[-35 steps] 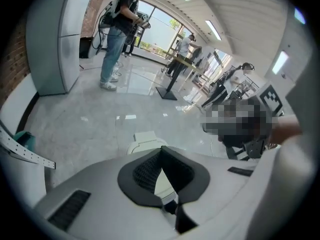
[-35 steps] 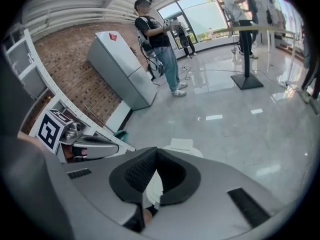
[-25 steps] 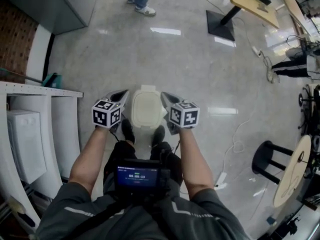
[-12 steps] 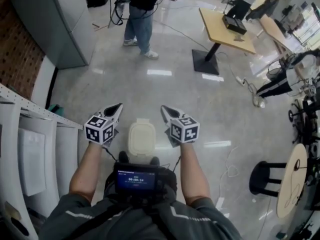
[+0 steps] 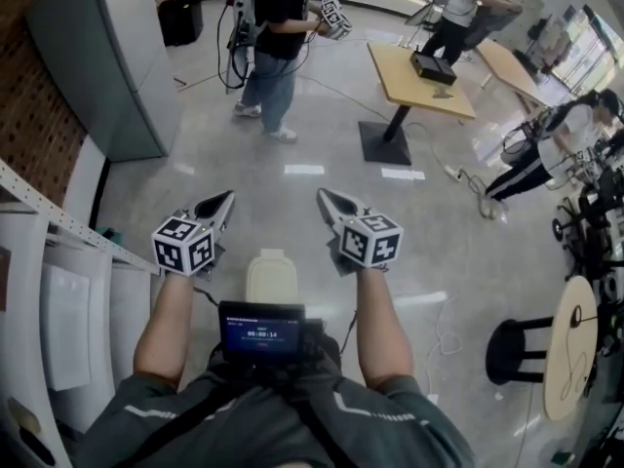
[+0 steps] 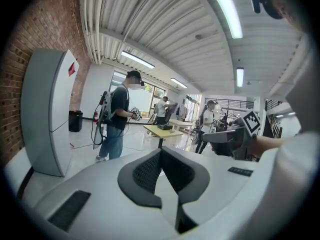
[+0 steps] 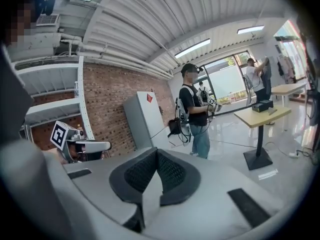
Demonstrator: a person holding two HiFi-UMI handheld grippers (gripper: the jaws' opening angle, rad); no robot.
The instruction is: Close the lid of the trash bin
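At the far left a white shelf unit (image 5: 58,291) stands near the person's left arm, so a wide swing on that side could knock it. The left gripper (image 5: 222,203) is held up off the floor with its jaws brought together and nothing between them; its own view faces the room, not the bin. Between and below the two grippers, on the floor by the person's feet, sits the cream plastic trash bin with a rounded lid (image 5: 271,276), and from above the lid looks flat and down, though whether it is fully seated cannot be told. A black screen device (image 5: 261,334) on the person's chest hides the bin's near edge, so a gap there could go unnoticed. The right gripper (image 5: 327,201) is likewise raised, jaws together and empty. If a last press is needed, pushing off-centre with closed tips could tip or slide the light-looking bin.
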